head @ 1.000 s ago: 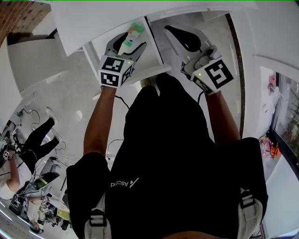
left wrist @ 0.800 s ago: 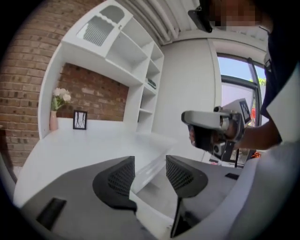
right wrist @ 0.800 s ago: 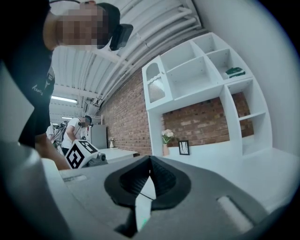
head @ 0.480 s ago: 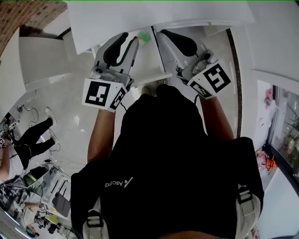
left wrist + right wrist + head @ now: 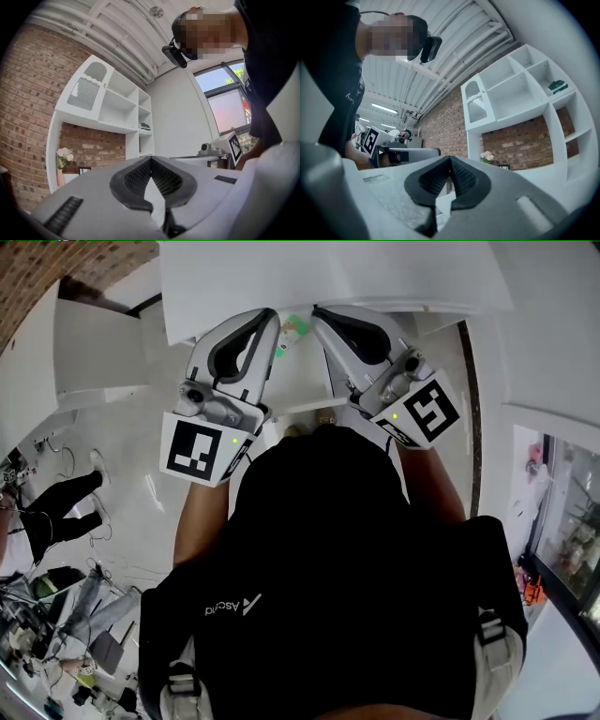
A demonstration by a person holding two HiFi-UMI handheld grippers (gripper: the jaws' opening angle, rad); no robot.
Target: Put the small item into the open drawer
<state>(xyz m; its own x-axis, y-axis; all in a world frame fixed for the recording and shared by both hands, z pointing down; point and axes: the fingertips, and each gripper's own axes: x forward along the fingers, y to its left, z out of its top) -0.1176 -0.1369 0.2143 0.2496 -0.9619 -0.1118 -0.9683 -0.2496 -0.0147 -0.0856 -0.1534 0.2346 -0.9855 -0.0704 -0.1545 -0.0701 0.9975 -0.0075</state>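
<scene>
In the head view the small item (image 5: 292, 329), a green and white tube, lies in the open white drawer (image 5: 309, 407) in front of me. My left gripper (image 5: 269, 317) hovers just left of it, jaws shut and empty. My right gripper (image 5: 319, 315) sits just right of the item, also shut with nothing in it. The tube shows only partly between the two gripper tips. In the left gripper view the left gripper (image 5: 151, 159) has its pads meeting, nothing between them. In the right gripper view the right gripper (image 5: 450, 158) looks the same.
A white panel (image 5: 328, 277) spans the top of the head view above the drawer. A person in black (image 5: 56, 512) stands on the floor at the far left. Both gripper views tilt up at a white shelf unit (image 5: 117, 103) on a brick wall, with a vase of flowers (image 5: 63, 157).
My left gripper held the tube over the drawer, let it go and drew back with its jaws closing. The tube now lies in the drawer. The right gripper shifted slightly left.
</scene>
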